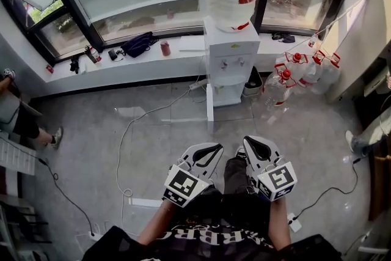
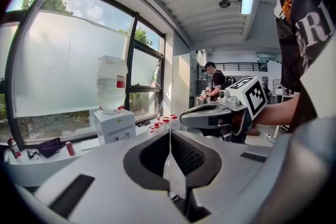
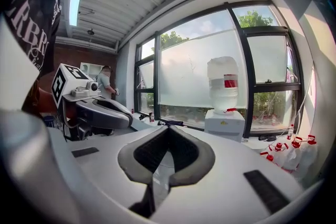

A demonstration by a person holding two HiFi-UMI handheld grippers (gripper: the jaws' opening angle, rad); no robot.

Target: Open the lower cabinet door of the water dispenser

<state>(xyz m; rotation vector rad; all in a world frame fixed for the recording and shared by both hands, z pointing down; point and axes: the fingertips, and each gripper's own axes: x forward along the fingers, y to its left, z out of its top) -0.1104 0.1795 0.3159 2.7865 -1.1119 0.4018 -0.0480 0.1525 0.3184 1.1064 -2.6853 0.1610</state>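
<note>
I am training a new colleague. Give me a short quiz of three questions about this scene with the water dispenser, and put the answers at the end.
1. True or false: the left tongs hold a cup.
2. Choose one. The lower cabinet door of the water dispenser is: A) shut, B) swung open, C) lying on the floor.
3. Fill the gap: in the head view, the spare bottles with red caps stand on the dispenser's ____ side.

Key: 1. False, they are shut and empty. 2. B. 3. right.
</note>
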